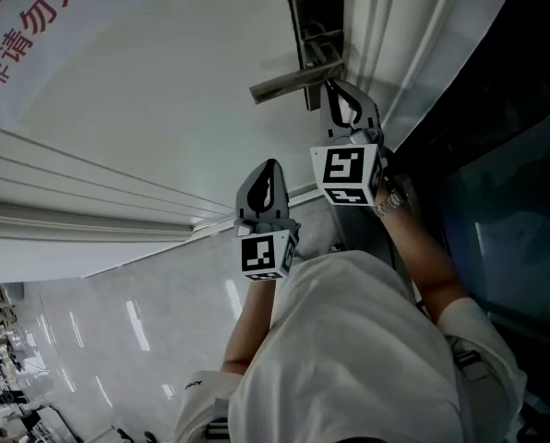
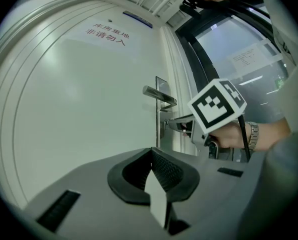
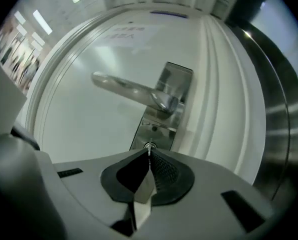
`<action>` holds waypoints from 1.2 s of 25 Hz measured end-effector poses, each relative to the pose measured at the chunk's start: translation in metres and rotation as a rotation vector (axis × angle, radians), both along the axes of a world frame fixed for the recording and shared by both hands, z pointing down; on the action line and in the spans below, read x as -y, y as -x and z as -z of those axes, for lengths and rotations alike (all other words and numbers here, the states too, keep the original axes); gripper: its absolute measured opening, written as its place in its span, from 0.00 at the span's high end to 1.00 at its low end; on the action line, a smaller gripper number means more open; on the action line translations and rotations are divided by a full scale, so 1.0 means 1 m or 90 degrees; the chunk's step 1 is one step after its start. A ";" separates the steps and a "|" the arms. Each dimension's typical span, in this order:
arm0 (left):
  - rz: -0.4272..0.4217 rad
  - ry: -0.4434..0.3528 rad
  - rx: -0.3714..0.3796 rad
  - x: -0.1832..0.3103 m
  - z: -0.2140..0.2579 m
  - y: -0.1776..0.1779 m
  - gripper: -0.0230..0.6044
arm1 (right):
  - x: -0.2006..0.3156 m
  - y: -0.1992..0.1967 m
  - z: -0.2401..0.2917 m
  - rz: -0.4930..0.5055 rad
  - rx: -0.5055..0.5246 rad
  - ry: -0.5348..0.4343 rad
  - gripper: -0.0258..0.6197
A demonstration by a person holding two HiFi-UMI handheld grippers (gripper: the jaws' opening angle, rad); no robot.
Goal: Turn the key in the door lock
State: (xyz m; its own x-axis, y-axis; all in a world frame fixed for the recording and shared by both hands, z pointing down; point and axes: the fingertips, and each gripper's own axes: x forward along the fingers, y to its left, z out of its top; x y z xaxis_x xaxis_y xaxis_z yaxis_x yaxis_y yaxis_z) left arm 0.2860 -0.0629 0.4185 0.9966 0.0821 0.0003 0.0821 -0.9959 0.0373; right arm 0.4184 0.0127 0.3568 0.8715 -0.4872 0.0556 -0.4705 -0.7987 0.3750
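I had the right tool (image 3: pixel 149 153) pinching the key (image 3: pixel 149 145) by its flat bow, likely stiff and slippery; left tool (image 2: pixel 151 152) closed, empty.

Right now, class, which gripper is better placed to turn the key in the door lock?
The right gripper: its jaws are closed on the key in the lock plate, below the door handle. The left gripper hangs back from the door, shut and empty.

Handle (image 3: pixel 124 89), lock plate (image 3: pixel 178 78) & key (image 3: pixel 149 147): shiny metal; door (image 3: pixel 84 129): smooth matt white; floor (image 1: pixel 118 330): glossy.
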 end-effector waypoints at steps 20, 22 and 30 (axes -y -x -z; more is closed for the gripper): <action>-0.032 -0.007 0.011 0.028 0.005 0.007 0.95 | -0.011 -0.008 -0.003 0.007 0.424 -0.744 0.94; -0.037 -0.007 0.020 0.027 0.001 0.008 0.95 | -0.006 -0.007 -0.006 0.032 0.428 -0.715 0.94; -0.057 0.001 0.020 0.016 -0.003 0.005 0.95 | -0.002 0.015 -0.012 0.080 0.274 -0.366 0.78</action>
